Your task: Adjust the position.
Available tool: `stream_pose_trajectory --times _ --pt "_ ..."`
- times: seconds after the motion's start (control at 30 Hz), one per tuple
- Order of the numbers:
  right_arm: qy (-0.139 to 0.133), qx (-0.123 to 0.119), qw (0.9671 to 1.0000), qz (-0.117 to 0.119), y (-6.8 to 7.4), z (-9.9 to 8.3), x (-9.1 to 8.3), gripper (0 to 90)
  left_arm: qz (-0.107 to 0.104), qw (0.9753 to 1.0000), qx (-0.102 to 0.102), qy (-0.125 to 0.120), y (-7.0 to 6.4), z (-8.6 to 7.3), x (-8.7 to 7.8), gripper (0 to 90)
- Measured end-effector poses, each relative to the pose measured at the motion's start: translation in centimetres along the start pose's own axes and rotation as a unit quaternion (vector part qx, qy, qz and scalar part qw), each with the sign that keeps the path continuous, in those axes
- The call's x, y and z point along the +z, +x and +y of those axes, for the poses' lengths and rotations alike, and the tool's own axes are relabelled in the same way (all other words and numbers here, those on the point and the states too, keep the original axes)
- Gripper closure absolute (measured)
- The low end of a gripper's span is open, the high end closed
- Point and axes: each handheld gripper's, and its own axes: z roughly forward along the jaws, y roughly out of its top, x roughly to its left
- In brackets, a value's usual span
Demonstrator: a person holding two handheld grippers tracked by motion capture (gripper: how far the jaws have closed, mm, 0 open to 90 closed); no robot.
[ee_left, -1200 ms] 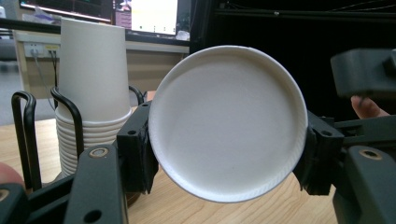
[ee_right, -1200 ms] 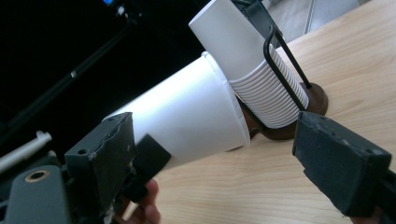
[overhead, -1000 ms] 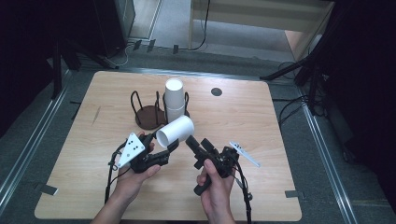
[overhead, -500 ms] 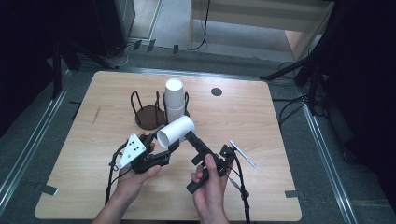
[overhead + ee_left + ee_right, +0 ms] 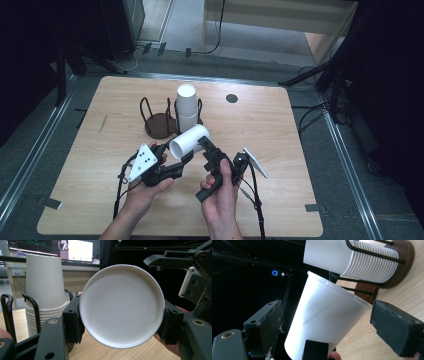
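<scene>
A white paper cup (image 5: 189, 140) lies tilted above the table, and my left gripper (image 5: 182, 157) is shut on its lower end. In the left gripper view the cup's round base (image 5: 122, 306) faces the camera, clamped between both jaws. My right gripper (image 5: 206, 146) is open, just right of the cup. Seen from the right gripper view, the cup's wall (image 5: 324, 315) stands between the two pads (image 5: 269, 325) with a gap on each side. The right gripper (image 5: 180, 262) also appears at the top right of the left gripper view.
A stack of white cups (image 5: 186, 107) stands in a dark wire holder (image 5: 159, 122) just behind the grippers. The stack (image 5: 45, 290) is left of the held cup in the left gripper view. A dark round mark (image 5: 231, 98) lies on the wooden table (image 5: 310, 190).
My right gripper has moved left and forward to the held cup, and its open jaws now straddle it. The left gripper and the cup have barely moved.
</scene>
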Motion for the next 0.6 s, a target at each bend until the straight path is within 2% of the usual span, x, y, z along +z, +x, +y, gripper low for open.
stream_pose_trajectory --times 0.17,0.6 --pt "0.003 0.023 0.9997 -0.001 -0.2 0.1 0.4 8.4 -0.002 1.0000 0.000 0.000 -0.2 0.0 0.1 35.3" --pt "0.007 0.054 0.9985 -0.008 -0.8 0.2 1.4 7.1 -0.009 0.9999 0.006 0.000 -0.5 0.0 0.2 35.3"
